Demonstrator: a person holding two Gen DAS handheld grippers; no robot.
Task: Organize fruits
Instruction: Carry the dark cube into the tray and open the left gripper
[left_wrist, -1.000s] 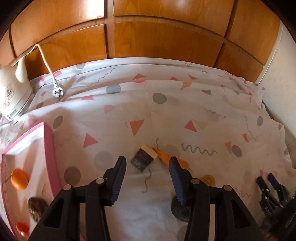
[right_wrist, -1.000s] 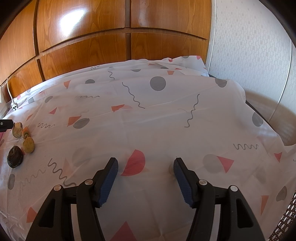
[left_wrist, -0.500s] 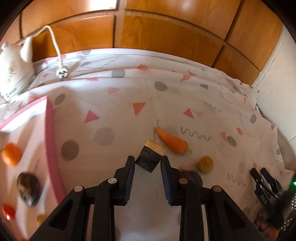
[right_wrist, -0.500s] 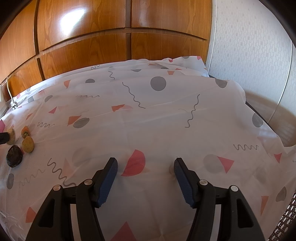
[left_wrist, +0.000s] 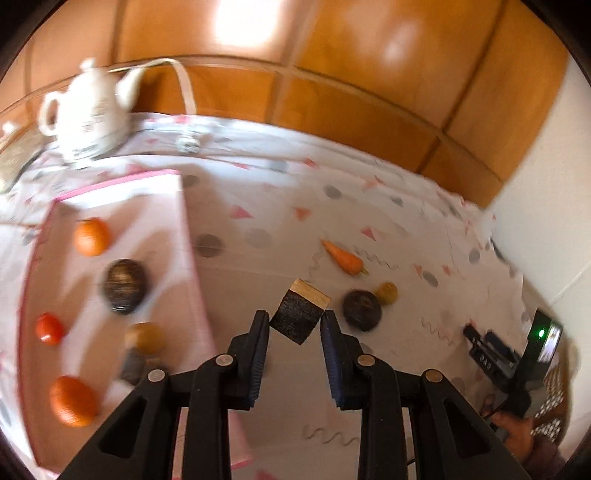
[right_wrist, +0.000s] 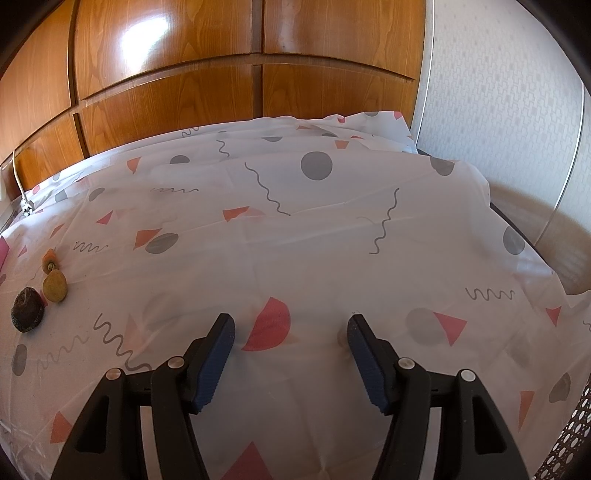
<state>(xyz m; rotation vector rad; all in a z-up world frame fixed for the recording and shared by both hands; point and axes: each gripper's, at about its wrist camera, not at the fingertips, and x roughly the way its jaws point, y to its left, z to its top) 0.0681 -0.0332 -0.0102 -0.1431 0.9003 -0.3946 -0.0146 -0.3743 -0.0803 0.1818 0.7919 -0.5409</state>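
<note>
Fruits lie in two groups, and one dark block with a pale end (left_wrist: 300, 314) is clamped between the fingers (left_wrist: 258, 334) of the left gripper (left_wrist: 294, 324), which are nearly closed on it, above the cloth-covered bench (left_wrist: 280, 236). Just right of it on the cloth lie three loose pieces: a dark round fruit (left_wrist: 362, 309), a small yellow-brown fruit (left_wrist: 386, 293) touching it, and a carrot (left_wrist: 343, 257) a little farther back. Left of the gripper, the pink-rimmed tray (left_wrist: 186, 236) holds two oranges (left_wrist: 91, 236), one red tomato (left_wrist: 49, 328), one dark round fruit, one brownish-yellow fruit (left_wrist: 144, 336) and a dark piece too blurred to name. One white teapot (left_wrist: 88, 117) stands behind the tray. The right gripper (right_wrist: 291, 332) hangs half open with nothing between its fingers (right_wrist: 218, 347), over bare cloth well apart from the loose pieces.
</note>
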